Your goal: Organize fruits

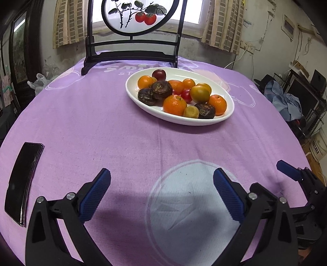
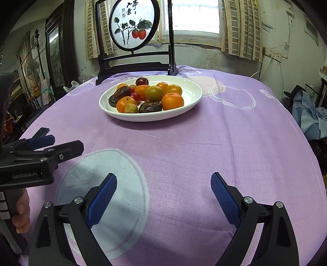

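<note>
White oval plate (image 1: 230,114) is holding the mixed fruits at the far middle of the purple tablecloth (image 1: 102,122), well apart from both tools. Left gripper (image 1: 161,196) and right gripper (image 2: 163,196) are hovering near the table's front edge, jaws spread wide, holding nothing. Each orange (image 2: 172,100) is probably light, round and prone to rolling, so gripping across its widest part looks safest; the small red tomatoes (image 1: 186,95) likely bruise easily.

bright window (image 2: 195,17), checked curtains (image 2: 242,28), stained wall (image 2: 231,63).
</note>
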Action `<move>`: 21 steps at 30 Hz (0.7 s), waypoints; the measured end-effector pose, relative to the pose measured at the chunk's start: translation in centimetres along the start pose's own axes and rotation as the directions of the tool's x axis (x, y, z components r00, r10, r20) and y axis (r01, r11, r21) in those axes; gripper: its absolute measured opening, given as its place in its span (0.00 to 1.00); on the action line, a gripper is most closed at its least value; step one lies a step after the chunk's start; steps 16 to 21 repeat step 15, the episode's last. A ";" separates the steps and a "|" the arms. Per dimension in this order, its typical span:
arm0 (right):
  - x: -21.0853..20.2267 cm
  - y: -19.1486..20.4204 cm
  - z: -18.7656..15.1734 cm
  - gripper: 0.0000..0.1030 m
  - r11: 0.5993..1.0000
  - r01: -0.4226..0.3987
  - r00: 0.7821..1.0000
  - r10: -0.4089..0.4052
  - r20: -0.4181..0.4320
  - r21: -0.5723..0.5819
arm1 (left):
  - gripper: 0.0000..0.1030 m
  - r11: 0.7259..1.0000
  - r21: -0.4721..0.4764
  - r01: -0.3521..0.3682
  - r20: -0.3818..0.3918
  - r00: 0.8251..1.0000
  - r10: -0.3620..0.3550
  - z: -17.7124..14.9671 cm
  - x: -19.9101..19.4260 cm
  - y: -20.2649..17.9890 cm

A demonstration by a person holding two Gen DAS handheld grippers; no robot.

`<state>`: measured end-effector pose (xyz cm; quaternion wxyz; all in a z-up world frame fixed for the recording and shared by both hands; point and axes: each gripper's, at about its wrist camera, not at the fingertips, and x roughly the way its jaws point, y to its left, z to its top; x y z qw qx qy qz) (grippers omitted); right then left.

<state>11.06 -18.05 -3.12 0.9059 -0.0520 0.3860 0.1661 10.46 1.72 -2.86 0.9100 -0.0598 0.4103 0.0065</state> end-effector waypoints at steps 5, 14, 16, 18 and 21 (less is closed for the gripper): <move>-0.1 0.3 -0.1 0.91 1.000 0.011 1.000 -0.011 -0.003 -0.021 | 0.95 1.000 0.021 -0.002 0.001 1.000 0.002 -0.3 0.2 -0.4; 0.4 0.9 -0.5 0.91 0.998 0.037 0.998 -0.039 -0.049 -0.042 | 0.95 0.999 0.047 -0.014 -0.015 1.000 0.015 -0.6 1.2 -0.7; 0.7 0.9 -0.6 0.91 0.998 0.042 0.997 -0.045 -0.060 -0.042 | 0.95 0.999 0.050 -0.015 -0.022 1.000 0.016 -0.7 1.3 -0.8; 0.7 0.9 -0.6 0.91 0.998 0.042 0.997 -0.045 -0.060 -0.042 | 0.95 0.999 0.050 -0.015 -0.022 1.000 0.016 -0.7 1.3 -0.8; 0.7 0.9 -0.6 0.91 0.998 0.042 0.997 -0.045 -0.060 -0.042 | 0.95 0.999 0.050 -0.015 -0.022 1.000 0.016 -0.7 1.3 -0.8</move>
